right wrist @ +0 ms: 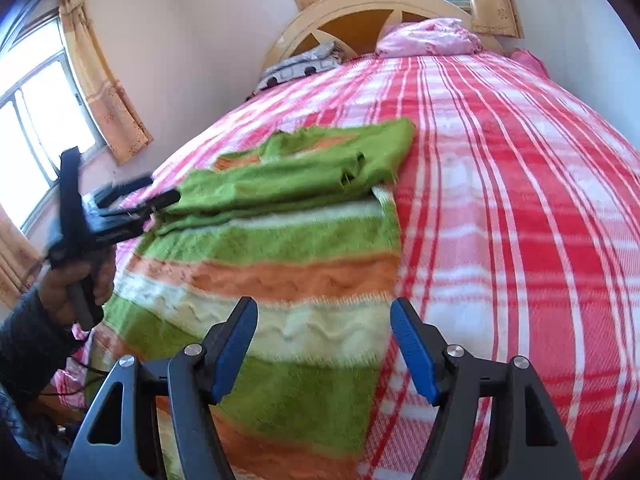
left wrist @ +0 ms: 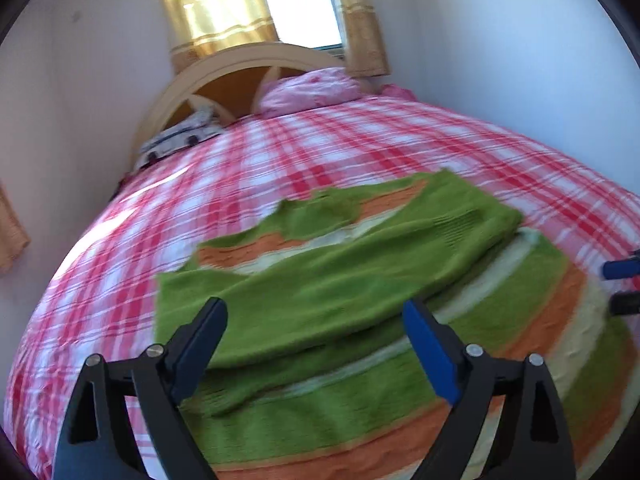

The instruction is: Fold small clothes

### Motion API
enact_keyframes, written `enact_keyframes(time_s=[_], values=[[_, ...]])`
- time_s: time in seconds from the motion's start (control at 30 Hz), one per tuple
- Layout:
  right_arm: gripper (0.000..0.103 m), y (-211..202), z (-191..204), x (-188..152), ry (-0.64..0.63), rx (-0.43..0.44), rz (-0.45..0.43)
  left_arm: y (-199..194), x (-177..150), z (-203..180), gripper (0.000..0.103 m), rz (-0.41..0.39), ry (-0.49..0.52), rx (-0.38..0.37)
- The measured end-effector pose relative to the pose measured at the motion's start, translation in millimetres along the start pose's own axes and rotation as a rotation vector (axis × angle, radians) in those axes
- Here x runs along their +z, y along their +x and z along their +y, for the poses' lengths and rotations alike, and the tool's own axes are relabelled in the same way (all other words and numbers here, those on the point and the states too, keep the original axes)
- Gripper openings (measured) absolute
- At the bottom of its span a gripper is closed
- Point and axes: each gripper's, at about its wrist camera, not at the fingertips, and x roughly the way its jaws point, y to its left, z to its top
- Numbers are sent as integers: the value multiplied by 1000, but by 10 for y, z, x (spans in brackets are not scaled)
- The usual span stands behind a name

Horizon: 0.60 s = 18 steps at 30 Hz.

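Observation:
A green sweater with orange and cream stripes (left wrist: 360, 280) lies flat on the bed, both green sleeves folded across its chest. It also shows in the right wrist view (right wrist: 288, 264). My left gripper (left wrist: 316, 316) is open and empty, just above the folded sleeve near the sweater's left side. It shows from the side in the right wrist view (right wrist: 160, 200), next to the sleeve cuff. My right gripper (right wrist: 324, 320) is open and empty, hovering over the sweater's lower right edge. Its tips show at the right edge of the left wrist view (left wrist: 624, 284).
The bed has a red and white plaid cover (right wrist: 520, 200). A pink pillow (right wrist: 428, 36) and a folded printed cloth (right wrist: 300, 64) lie by the cream headboard (left wrist: 224, 68). Walls stand close on the left and right. Curtained windows are behind the headboard and at the left.

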Motion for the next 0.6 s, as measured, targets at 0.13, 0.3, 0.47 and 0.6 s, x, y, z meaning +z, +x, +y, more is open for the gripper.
enact_keyframes(time_s=[0.13, 0.3, 0.47, 0.6], values=[[68, 78, 0, 349, 64, 84, -25, 281, -128, 710, 92, 79, -131, 282], [53, 489, 39, 876, 120, 120, 0, 360, -300, 954, 93, 114, -287, 258], [43, 1063, -22, 1045, 132, 55, 104, 347, -440, 911, 97, 122, -323, 239], [0, 1343, -95, 982, 164, 53, 168, 325, -468, 1033, 97, 115, -356, 244]])
